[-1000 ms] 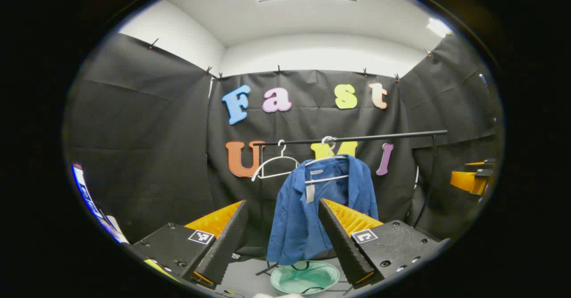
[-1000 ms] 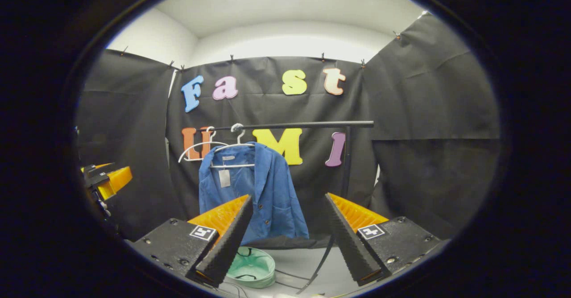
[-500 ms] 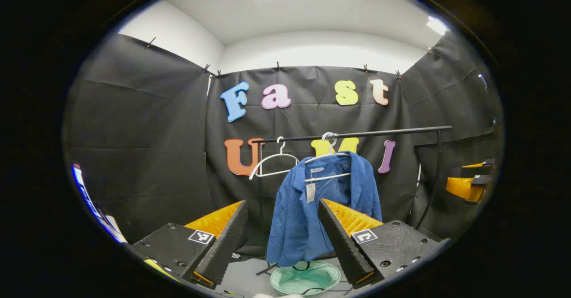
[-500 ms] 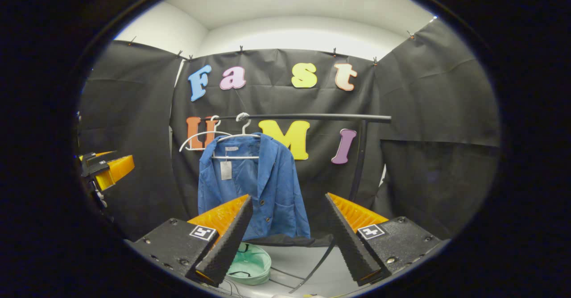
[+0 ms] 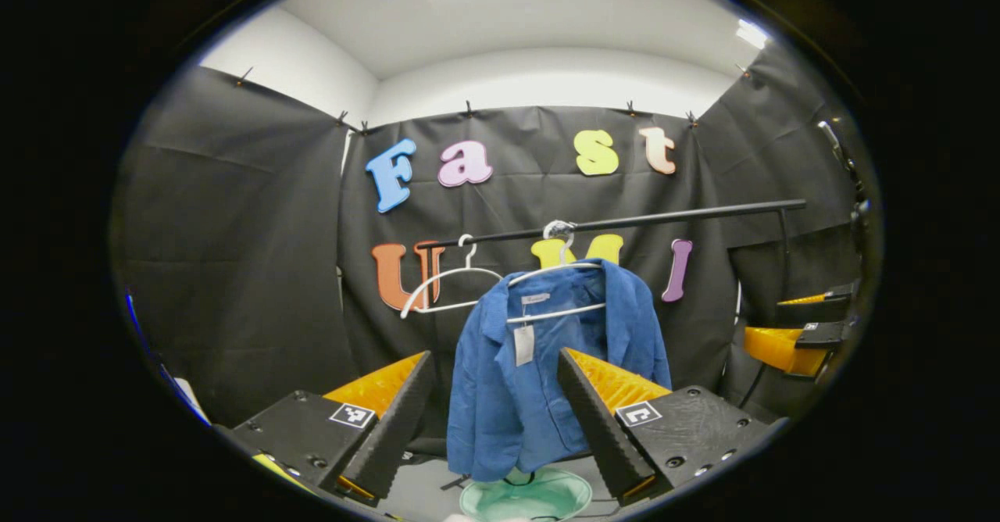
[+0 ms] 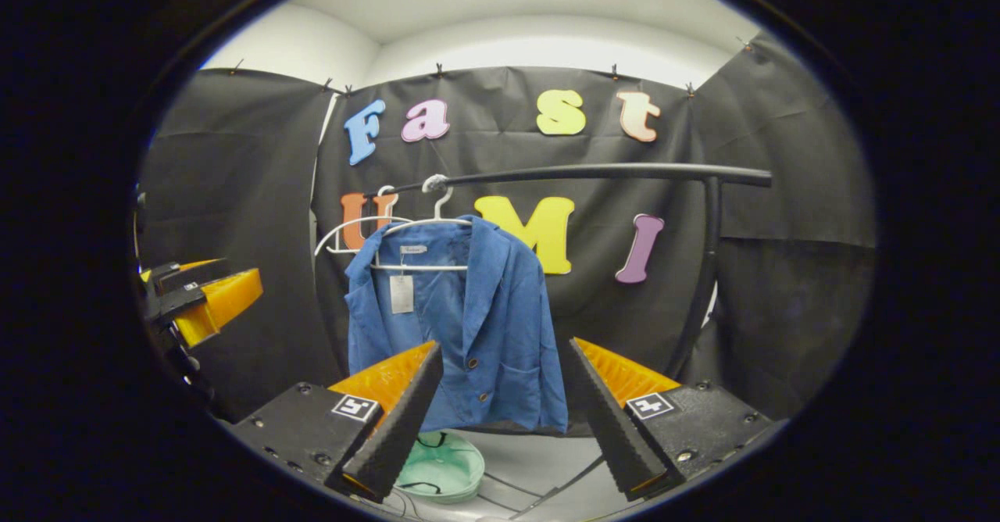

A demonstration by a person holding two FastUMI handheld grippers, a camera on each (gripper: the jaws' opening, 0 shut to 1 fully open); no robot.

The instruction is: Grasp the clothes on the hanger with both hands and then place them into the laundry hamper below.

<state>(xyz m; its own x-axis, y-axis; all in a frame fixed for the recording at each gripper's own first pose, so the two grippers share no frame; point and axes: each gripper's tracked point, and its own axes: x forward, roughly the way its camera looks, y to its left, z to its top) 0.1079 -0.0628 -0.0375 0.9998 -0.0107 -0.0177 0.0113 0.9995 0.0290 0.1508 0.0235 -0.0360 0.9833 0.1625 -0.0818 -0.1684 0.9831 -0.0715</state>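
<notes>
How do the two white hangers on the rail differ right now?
The right-hand hanger carries the blue jacket, while the left-hand hanger hangs bare. In the right gripper view the loaded hanger sits in front and partly overlaps the bare hanger. A tag dangles below the loaded hanger's bar; nothing hangs from the bare one. Both are white and hook over the same black rail.
</notes>
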